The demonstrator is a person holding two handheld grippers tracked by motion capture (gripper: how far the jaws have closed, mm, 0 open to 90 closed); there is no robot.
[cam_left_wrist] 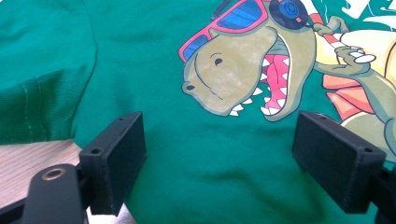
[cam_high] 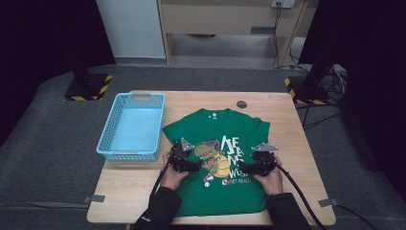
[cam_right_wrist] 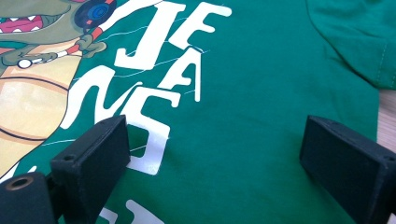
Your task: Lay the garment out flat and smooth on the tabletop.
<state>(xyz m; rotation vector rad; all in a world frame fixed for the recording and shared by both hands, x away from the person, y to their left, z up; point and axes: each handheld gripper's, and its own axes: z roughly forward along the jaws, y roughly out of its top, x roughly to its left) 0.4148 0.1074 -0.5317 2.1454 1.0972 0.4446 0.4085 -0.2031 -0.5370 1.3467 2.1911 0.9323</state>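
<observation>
At the bottom middle of the high view, a person's two hands hold the left gripper (cam_high: 182, 158) and the right gripper (cam_high: 261, 162) over a green T-shirt (cam_high: 218, 191). The shirt lies flat on the wooden table (cam_high: 129, 191), in the lower middle of the frame. Both grippers have their jaws spread wide apart and hold nothing. In the left gripper view, the black jaws stand over plain green cloth just below the dinosaur picture (cam_left_wrist: 247, 79), with a sleeve (cam_left_wrist: 42, 79) at the upper left. In the right gripper view, the jaws stand by the white letters (cam_right_wrist: 159, 74), and the other sleeve (cam_right_wrist: 355, 37) is at the upper right. Farther back, at the left of the high view, sits a blue basket (cam_high: 107, 129), which the gripper views do not show. If the jaws close here, I think they may pinch both layers or bunch the cloth, and the fold would come out crooked.
</observation>
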